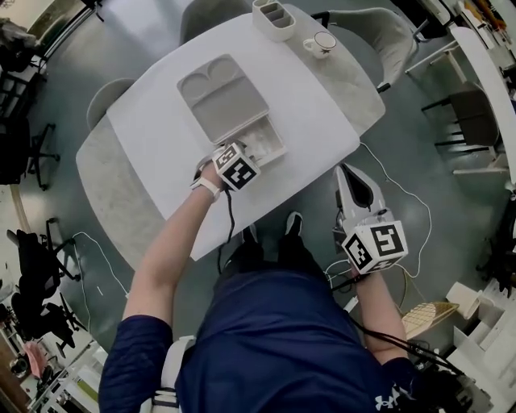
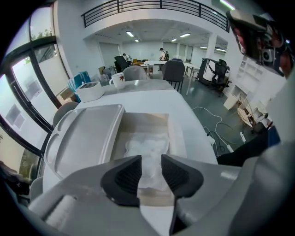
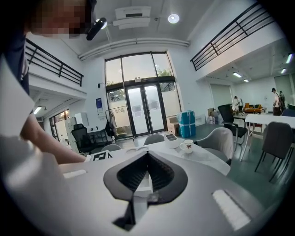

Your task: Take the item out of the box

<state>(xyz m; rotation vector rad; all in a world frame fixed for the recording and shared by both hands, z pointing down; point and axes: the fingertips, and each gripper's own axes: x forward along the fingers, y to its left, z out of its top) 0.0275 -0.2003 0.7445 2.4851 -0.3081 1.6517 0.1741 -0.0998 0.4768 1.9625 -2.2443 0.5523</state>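
Note:
An open shallow box [image 1: 272,147] lies on the white table [image 1: 161,137], its grey lid [image 1: 222,101] folded back to the left. Inside is a white item wrapped in clear plastic [image 2: 146,146]. My left gripper [image 1: 234,155] points steeply down over the box's near end. In the left gripper view its jaws [image 2: 151,171] stand open just above the wrapped item, nothing pressed between the pads. My right gripper [image 1: 353,176] hangs off the table's right edge, clear of the box. In the right gripper view its tips [image 3: 147,156] meet with nothing in them.
At the table's far end stand a white divided holder [image 1: 274,18] and a cup on a saucer [image 1: 322,42]. Grey chairs [image 1: 383,40] ring the table. Cables [image 1: 407,202] trail on the floor to the right, under my right gripper.

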